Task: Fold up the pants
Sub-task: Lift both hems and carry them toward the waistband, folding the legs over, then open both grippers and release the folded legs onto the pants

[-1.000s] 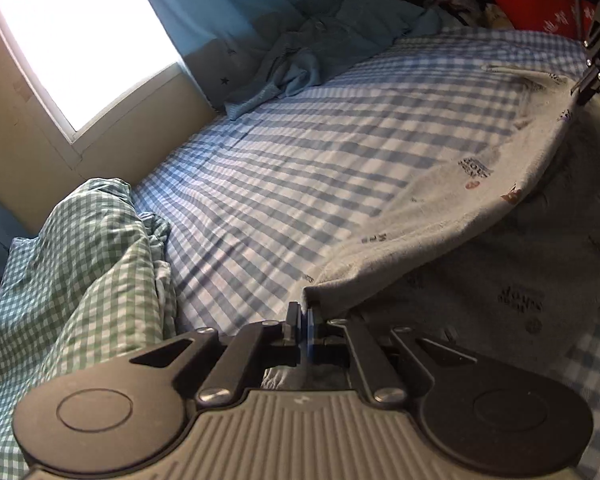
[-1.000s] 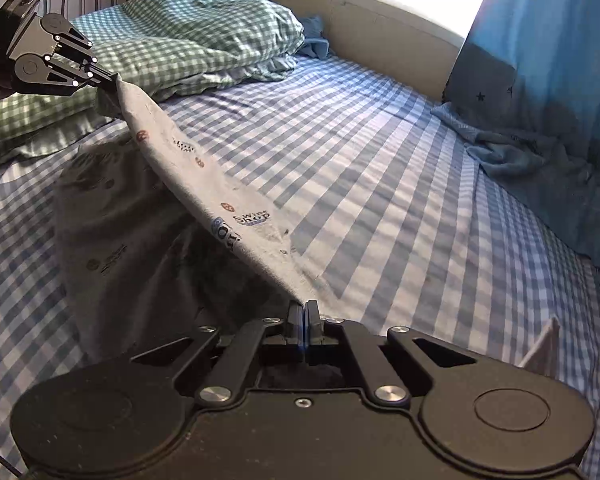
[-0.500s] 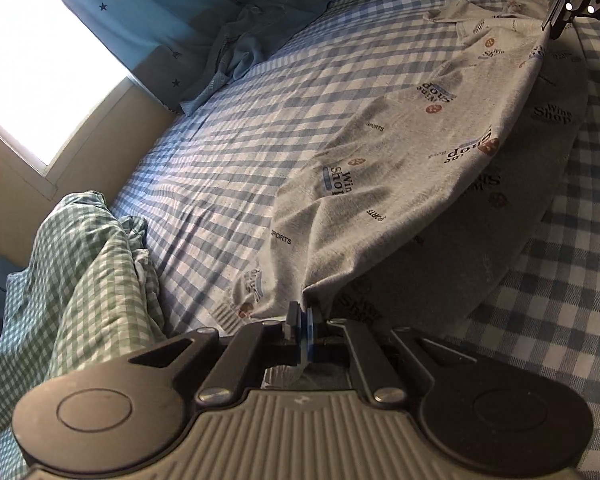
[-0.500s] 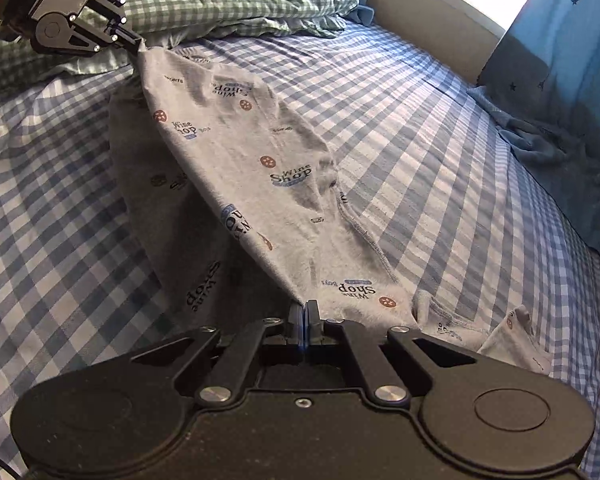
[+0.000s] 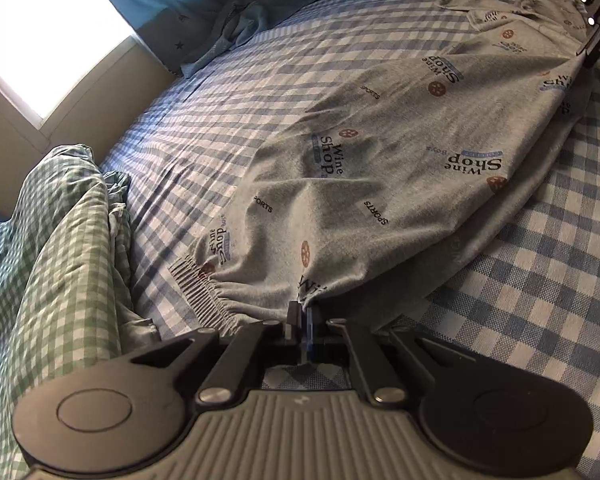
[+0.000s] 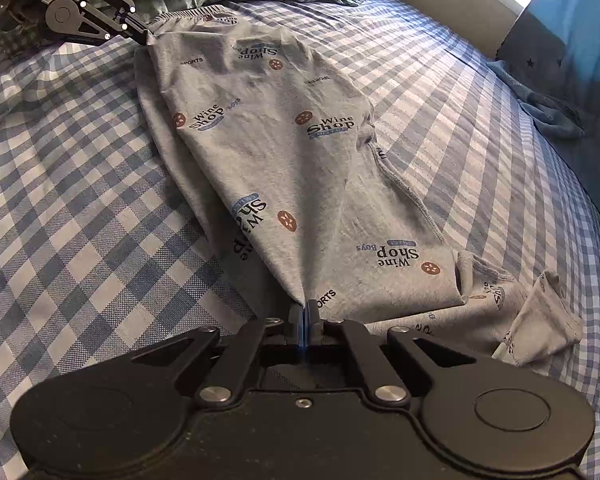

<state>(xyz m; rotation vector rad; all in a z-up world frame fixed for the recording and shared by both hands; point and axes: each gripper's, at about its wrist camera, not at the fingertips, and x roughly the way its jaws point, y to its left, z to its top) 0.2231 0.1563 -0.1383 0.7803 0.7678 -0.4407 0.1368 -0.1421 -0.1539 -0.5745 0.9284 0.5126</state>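
I have the grey printed jersey pants [image 6: 300, 148] stretched between both tools on the blue-and-white checked bed sheet [image 6: 80, 208]. My left gripper [image 5: 301, 316] has its fingers pressed together on the gathered elastic waistband end of the pants; in the right wrist view the same tool [image 6: 140, 34] sits at the far end of the garment, pinching its corner. My right gripper [image 6: 304, 310] is clamped tight on a bunched fold at the leg end of the pants, and from the left wrist view I see it [image 5: 590, 56] at the far end of the cloth, though only partly in frame. The pants lie mostly flat on the sheet, the edge between the two tools pulled into a taut ridge. A loose cuff of the pants [image 6: 540, 320] lies crumpled just beside the near leg end. A green-and-white gingham duvet [image 5: 52, 248] is heaped beyond the waistband end of the pants. A rumpled blue cloth [image 5: 252, 8] lies well apart from the pants, under the bright window [image 5: 48, 28].
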